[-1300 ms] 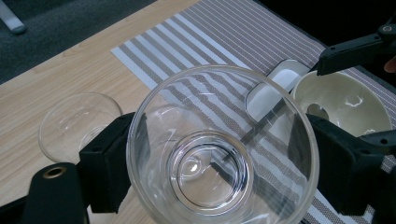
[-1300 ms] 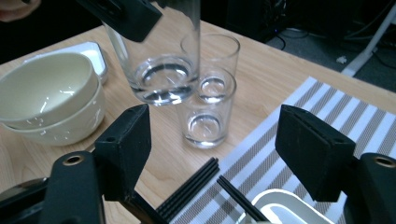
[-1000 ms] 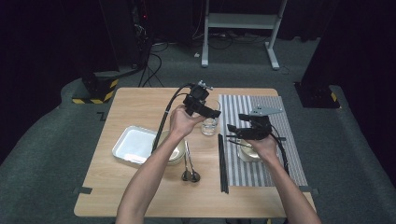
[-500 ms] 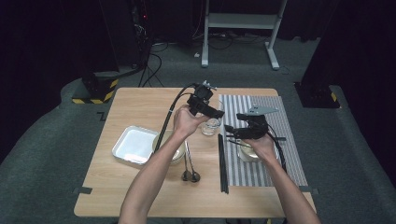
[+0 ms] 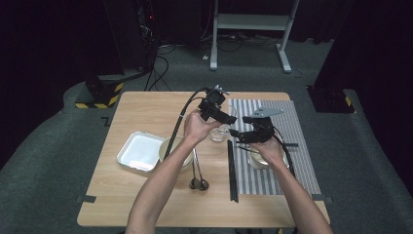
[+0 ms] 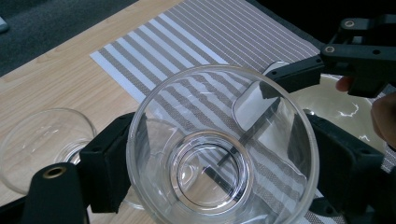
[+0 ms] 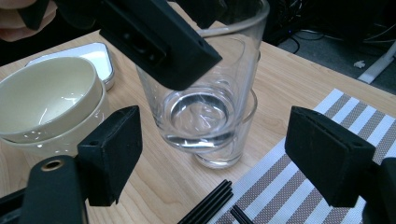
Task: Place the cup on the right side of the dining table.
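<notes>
Looking down from the high view, the left tongs (image 5: 225, 120) hold a glass (image 5: 220, 130) above the bench (image 5: 146, 105), lifted clear for carrying, while the right tongs (image 5: 236, 137) stand just beside it. In the left gripper view, both pads clamp the glass (image 6: 219, 149) by its wall. In the right gripper view, the right tongs (image 7: 215, 154) gape wide, having just been opening, gripping nothing; the glass (image 7: 205, 88) hangs over a second glass (image 7: 229, 149) on the bench.

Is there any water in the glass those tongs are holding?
Empty. In the left gripper view you see straight through the glass to the striped placemat beneath, and the right gripper view shows no liquid line.
</notes>
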Motion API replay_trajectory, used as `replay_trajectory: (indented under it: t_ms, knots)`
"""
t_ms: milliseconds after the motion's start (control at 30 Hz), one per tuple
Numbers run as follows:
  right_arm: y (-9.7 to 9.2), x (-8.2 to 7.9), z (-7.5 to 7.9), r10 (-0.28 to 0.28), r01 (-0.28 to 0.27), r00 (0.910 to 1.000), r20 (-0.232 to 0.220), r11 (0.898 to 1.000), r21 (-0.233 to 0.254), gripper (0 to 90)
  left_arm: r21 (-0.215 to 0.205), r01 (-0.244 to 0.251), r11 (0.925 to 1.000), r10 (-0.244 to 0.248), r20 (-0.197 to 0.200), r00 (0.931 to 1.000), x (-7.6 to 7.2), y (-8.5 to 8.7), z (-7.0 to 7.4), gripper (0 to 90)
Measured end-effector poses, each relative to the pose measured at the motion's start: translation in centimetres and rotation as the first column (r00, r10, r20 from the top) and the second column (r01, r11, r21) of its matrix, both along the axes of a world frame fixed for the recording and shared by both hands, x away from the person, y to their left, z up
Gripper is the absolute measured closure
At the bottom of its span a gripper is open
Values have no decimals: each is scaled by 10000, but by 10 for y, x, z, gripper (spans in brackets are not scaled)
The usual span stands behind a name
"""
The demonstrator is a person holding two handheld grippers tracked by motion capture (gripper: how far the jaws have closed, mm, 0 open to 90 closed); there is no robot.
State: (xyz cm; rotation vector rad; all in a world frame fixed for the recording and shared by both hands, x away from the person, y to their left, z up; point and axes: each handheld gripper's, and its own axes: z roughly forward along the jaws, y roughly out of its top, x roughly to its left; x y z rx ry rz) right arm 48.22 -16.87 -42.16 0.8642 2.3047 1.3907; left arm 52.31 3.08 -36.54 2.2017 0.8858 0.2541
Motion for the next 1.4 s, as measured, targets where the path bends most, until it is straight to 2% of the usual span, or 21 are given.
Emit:
replay_trajectory:
  t_ms: [600,933,1067,1400]
  knots:
    - [6,5,-5,-47,47,10000,15,9999,94,185,78,393,9992,-392,-133,9991,1,-17,-5,184]
    - [9,9,-8,-136,135,9999,28,9998,132,185,212,428,9989,-423,-209,9989,2,-20,-8,184]
    - [11,9,-8,-172,171,9998,88,9998,135,191,67,511,9987,-509,-240,9984,1,-22,-8,185]
    - [14,9,-8,-285,285,9995,156,9996,46,191,269,539,9982,-533,-238,9983,0,-24,-9,184]
